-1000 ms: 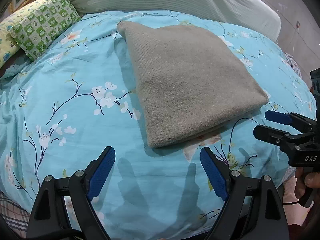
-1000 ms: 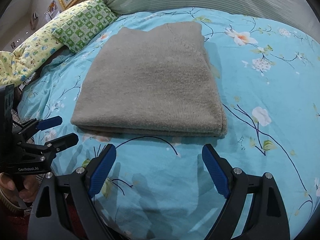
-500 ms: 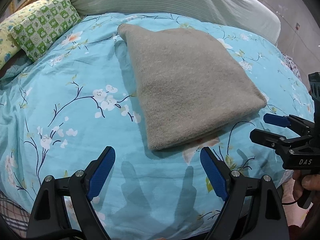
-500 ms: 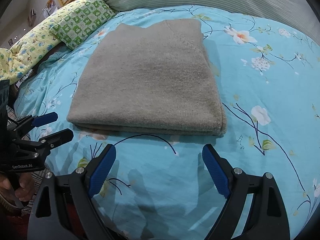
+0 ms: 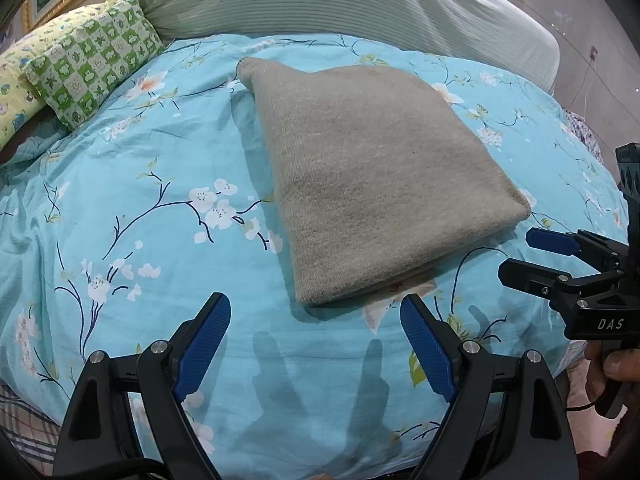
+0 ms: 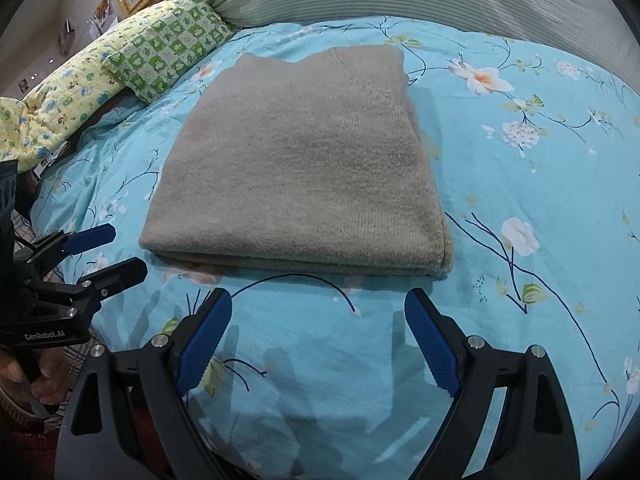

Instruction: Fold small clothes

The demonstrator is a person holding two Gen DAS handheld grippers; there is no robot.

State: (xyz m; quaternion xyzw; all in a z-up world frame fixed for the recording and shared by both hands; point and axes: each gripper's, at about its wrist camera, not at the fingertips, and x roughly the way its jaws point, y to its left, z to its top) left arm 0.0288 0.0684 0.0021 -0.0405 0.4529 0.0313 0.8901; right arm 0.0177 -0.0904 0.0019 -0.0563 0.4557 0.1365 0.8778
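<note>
Right wrist view shows the grey knitted garment (image 6: 300, 168), folded into a flat rectangle, lying in the middle of the turquoise flowered bed cover (image 6: 520, 320). The right gripper (image 6: 318, 336) hangs just before its near edge with jaws wide and holding nothing. The left gripper (image 5: 316, 344) is also wide and empty, near the garment's corner; a green checked pillow (image 5: 96, 76) lies at the head.

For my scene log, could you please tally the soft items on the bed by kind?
Folded grey knit garment: 1
Green checked pillow: 1
Yellow patterned pillow: 1
Floral blue bedspread: 1
Striped pale-green bolster: 1
Total: 5
</note>
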